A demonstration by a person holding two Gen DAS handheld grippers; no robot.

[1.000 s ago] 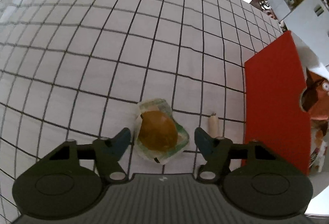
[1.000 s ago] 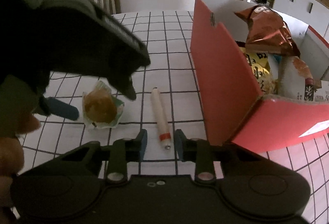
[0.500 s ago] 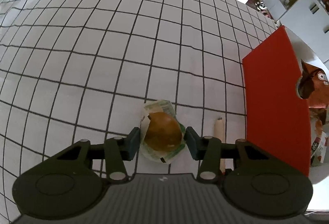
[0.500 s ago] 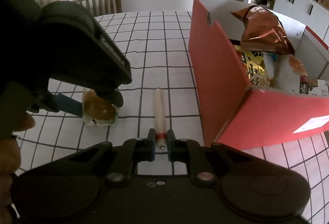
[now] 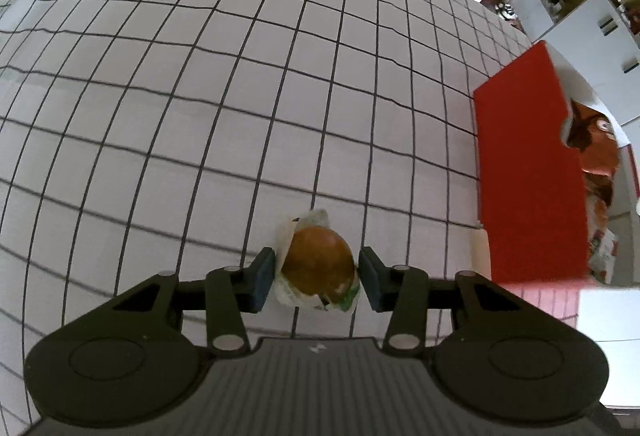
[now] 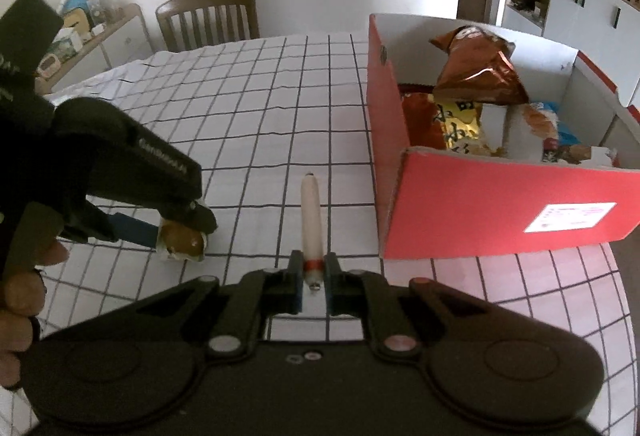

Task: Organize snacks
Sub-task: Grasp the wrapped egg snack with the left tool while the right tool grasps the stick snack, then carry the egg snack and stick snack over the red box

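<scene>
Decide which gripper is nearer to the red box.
Right. The right gripper, shut on the sausage stick, is beside the red box; the left gripper, holding the wrapped bun, is farther away.

Left gripper (image 5: 318,278): matte black body, two round raised discs behind the fingers, silver screws at the finger pivots, blue pads (image 5: 262,278) on the fingertips. Right gripper (image 6: 313,286): same build, ribbed grey centre behind the fingers.

The red box (image 5: 528,172) runs off the left-wrist view's right edge; its snack bags (image 6: 476,76) overlap, their print too small to read.
</scene>
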